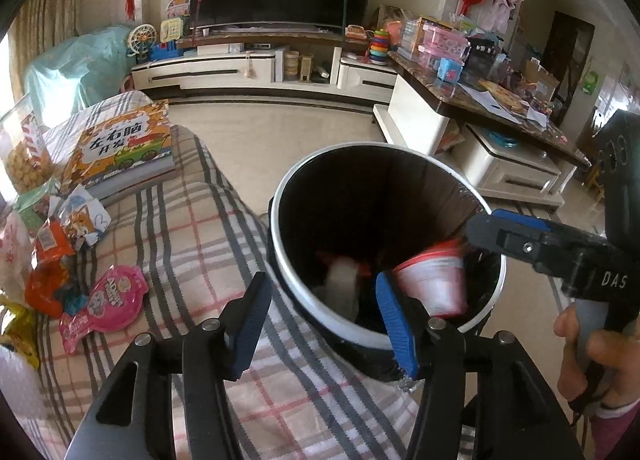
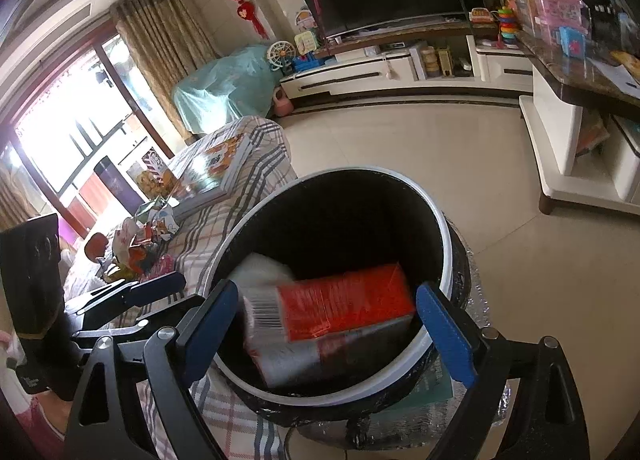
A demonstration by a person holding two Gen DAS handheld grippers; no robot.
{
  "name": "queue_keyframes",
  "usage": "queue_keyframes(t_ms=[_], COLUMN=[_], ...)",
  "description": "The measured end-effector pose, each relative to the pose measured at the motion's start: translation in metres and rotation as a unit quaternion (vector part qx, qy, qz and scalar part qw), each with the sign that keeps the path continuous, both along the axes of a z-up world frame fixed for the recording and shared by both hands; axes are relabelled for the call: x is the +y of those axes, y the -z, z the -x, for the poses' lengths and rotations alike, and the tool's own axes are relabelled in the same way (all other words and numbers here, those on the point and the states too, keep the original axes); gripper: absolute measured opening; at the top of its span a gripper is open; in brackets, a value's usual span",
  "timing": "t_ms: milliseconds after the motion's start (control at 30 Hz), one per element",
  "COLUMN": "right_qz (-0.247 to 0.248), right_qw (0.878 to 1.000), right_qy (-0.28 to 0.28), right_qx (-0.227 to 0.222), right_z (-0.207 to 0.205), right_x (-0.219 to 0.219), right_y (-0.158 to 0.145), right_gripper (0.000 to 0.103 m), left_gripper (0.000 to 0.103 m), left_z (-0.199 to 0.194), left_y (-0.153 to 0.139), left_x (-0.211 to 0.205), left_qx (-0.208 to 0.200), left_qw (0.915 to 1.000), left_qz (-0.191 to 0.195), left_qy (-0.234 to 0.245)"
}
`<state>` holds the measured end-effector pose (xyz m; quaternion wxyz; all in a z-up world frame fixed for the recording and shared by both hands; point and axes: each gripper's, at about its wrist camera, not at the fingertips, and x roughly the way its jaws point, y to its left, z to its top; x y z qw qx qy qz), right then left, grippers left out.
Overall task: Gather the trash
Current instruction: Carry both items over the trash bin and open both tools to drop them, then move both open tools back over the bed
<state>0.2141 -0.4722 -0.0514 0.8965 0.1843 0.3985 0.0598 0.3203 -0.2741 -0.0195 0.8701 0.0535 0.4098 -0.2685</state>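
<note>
Both the left gripper [image 1: 324, 324] and right gripper [image 2: 344, 324] stand apart, empty, above the bin [image 1: 280, 256]; the falling cup [image 1: 434, 280] and carton [image 2: 344, 300] should be let drop clear of the rim.

Your bin [image 1: 280, 219] stands on the floor, touching the edge of the plaid-covered seat [image 1: 188, 227]. In the bin lie a cup [image 1: 436, 280] and a carton [image 2: 344, 300]. On the seat, wrappers [image 1: 100, 296] sit near its left edge, with a book [image 1: 124, 147] behind them.

Book [image 1: 124, 147] cover: "左右脑开发"; right gripper [image 1: 476, 227] body: "DAS"
</note>
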Motion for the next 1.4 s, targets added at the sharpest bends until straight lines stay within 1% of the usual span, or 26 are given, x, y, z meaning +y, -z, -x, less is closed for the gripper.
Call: queue_keyframes(t_ms=[200,400,667,800,1000,1167,1400], right_qz=[-0.009,-0.016,-0.025,-0.028,-0.026,-0.026,-0.025], right_qw=[1.000,1.000,0.999,0.999,0.997,0.995,0.991], right_qy=[0.004,0.002,-0.026,-0.041,-0.075,-0.099,-0.130], right_qx=[-0.008,-0.019,-0.019,-0.019,-0.022,-0.018,-0.014], right_z=[0.007,0.016,0.022,0.024,0.025,0.021,0.013], right_x=[0.005,0.020,0.062,0.082,0.121,0.148,0.184], right_y=[-0.003,-0.006,-0.006,-0.006,-0.008,-0.003,0.003], right_gripper=[0.092,0.092,0.092,0.092,0.092,0.092,0.092], left_gripper=[0.055,0.056,0.056,0.057,0.057,0.057,0.059], left_z=[0.012,0.033,0.060,0.073,0.088,0.095,0.103], left_y=[0.006,0.007,0.004,0.002,0.005,0.005,0.008], left_x=[0.021,0.058,0.109,0.142,0.175,0.195,0.233], left_qx=[0.015,0.024,0.031,0.030,0.032,0.033,0.038], left_qw=[0.9996,0.9980,0.9934,0.9884,0.9841,0.9821,0.9748], left_qz=[0.012,0.031,0.051,0.073,0.079,0.074,0.077], left_qy=[-0.018,-0.050,-0.098,-0.130,-0.156,-0.170,-0.206])
